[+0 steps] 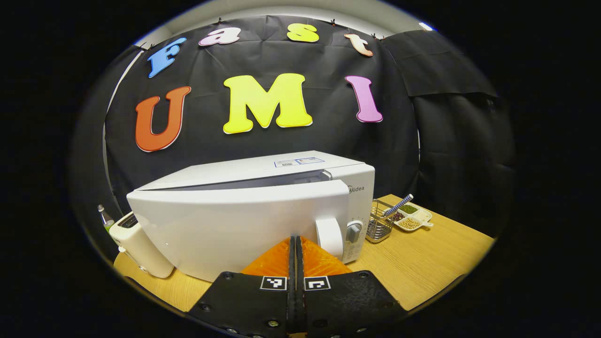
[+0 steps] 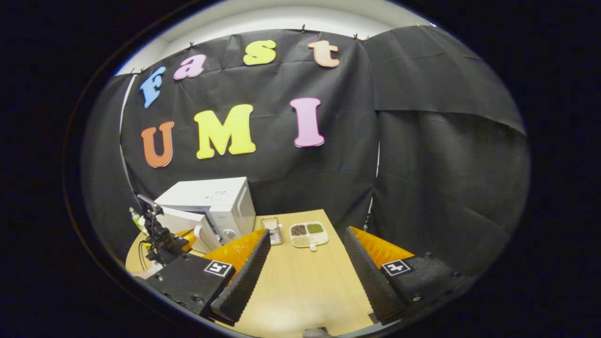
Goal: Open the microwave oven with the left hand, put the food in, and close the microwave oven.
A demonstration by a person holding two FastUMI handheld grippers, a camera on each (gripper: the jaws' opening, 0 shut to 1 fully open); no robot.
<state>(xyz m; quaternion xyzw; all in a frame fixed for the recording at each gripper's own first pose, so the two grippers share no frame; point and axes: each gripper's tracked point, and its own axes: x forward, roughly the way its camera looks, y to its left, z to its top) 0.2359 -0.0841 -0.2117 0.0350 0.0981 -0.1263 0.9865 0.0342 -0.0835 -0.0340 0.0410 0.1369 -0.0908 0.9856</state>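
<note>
The left gripper [image 1: 296, 244] has its fingers closed on nothing, right in front of the microwave [image 1: 244, 220] door, which is open a crack. The door is smooth, hard white plastic, stiff on its hinge; pull at its handle [image 1: 328, 237]. The right gripper [image 2: 305, 263], wide open and empty, hangs over the wooden counter [image 2: 300, 281], right of the microwave.

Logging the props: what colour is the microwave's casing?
White; the microwave shows best in the left gripper view.

glossy white plastic microwave [image 1: 244, 211], matt wood-grain table [image 2: 300, 281], wire metal basket [image 1: 379, 224]
</note>
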